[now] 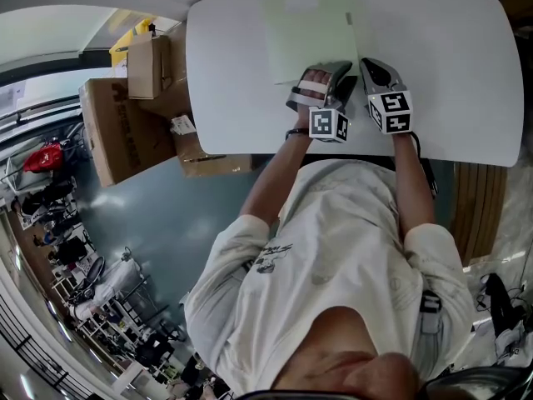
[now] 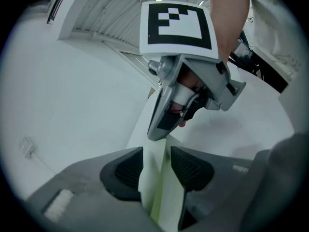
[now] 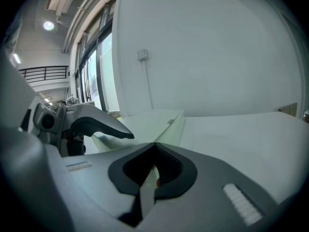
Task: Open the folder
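White table (image 1: 466, 73): my right gripper (image 3: 154, 170) pinches the folder (image 1: 312, 32) edge. My left gripper (image 2: 157, 166) is released, a flap loose between its pads. Both grippers hide that edge from overhead.

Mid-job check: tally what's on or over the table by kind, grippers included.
Folders: 1, the pale green folder
Grippers: 2, the left gripper and the right gripper
Total: 3

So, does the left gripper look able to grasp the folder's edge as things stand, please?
Probably yes: the folder edge lies between the open jaws of the left gripper, with nothing blocking.
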Demonstrator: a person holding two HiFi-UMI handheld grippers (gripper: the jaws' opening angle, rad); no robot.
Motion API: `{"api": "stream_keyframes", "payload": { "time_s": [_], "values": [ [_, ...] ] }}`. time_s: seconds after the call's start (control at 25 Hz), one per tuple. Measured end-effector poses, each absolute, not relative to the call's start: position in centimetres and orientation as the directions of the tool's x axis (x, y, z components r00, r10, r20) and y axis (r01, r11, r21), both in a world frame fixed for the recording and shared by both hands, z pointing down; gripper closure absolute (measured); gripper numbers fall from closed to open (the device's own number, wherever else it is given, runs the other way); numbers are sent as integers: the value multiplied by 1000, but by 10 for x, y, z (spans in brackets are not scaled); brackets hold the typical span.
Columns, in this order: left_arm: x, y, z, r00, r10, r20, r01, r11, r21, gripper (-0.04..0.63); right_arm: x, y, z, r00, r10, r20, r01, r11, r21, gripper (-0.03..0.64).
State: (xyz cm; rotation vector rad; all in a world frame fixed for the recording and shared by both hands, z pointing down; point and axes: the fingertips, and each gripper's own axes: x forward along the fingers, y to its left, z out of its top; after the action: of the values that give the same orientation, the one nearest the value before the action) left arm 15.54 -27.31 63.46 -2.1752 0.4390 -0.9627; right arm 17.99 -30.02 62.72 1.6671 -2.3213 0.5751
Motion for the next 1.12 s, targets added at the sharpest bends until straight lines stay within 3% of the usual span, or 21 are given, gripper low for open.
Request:
{"api": "stream_keyframes", "payload": {
  "time_s": [0.44, 0.6, 0.68, 1.12],
  "values": [
    [153, -276, 633, 669, -545, 505, -45, -708, -705, 433, 179, -300, 629, -346, -848, 402, -937, 293, -189, 617],
    [151, -274, 627, 672, -553, 492, -60, -703, -709, 462, 180, -299, 629, -345, -849, 400, -938, 293, -187, 616],
    [150, -274, 621, 674, -568, 472, -85, -695, -714, 511, 180, -300, 629, -345, -849, 399, -938, 294, -186, 615],
    [147, -283, 584, 686, -627, 370, -185, -642, -744, 543, 183, -301, 628, -335, -848, 411, -942, 293, -162, 615]
  ]
}}
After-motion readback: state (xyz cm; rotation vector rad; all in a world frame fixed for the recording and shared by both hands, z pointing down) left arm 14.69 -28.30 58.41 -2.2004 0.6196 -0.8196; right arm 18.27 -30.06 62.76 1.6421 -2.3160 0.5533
